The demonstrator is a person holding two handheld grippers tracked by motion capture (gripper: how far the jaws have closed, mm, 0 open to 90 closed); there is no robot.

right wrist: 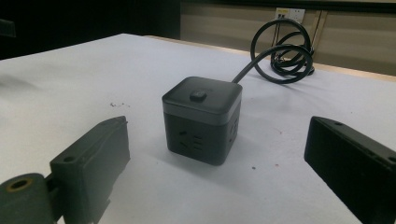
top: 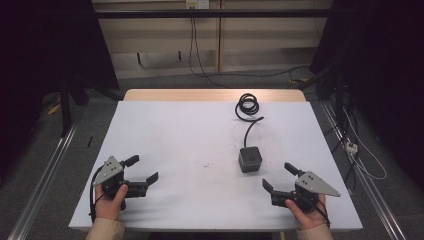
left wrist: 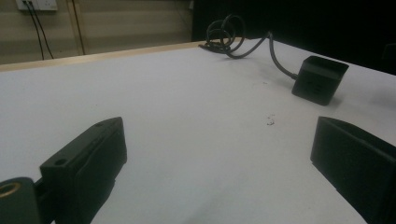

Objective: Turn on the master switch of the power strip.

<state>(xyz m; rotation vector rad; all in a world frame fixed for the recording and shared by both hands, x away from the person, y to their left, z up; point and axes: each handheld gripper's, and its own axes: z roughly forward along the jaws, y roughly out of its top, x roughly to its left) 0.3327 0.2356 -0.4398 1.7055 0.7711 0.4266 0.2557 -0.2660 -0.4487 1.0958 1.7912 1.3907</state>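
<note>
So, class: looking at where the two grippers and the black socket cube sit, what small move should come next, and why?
Probably ease the right gripper forward toward the socket cube. Its jaws are open and already face the cube in the right gripper view, with bare table between them. The left gripper, also open, sits farther off. The cube's cable trails away behind, out of the path.

White table (top: 165, 130) is set on grey floor (top: 165, 82); beige wall (top: 160, 35) (outlet (top: 196, 4) mounted high) is flanked by dark curtains (top: 385, 60).
</note>
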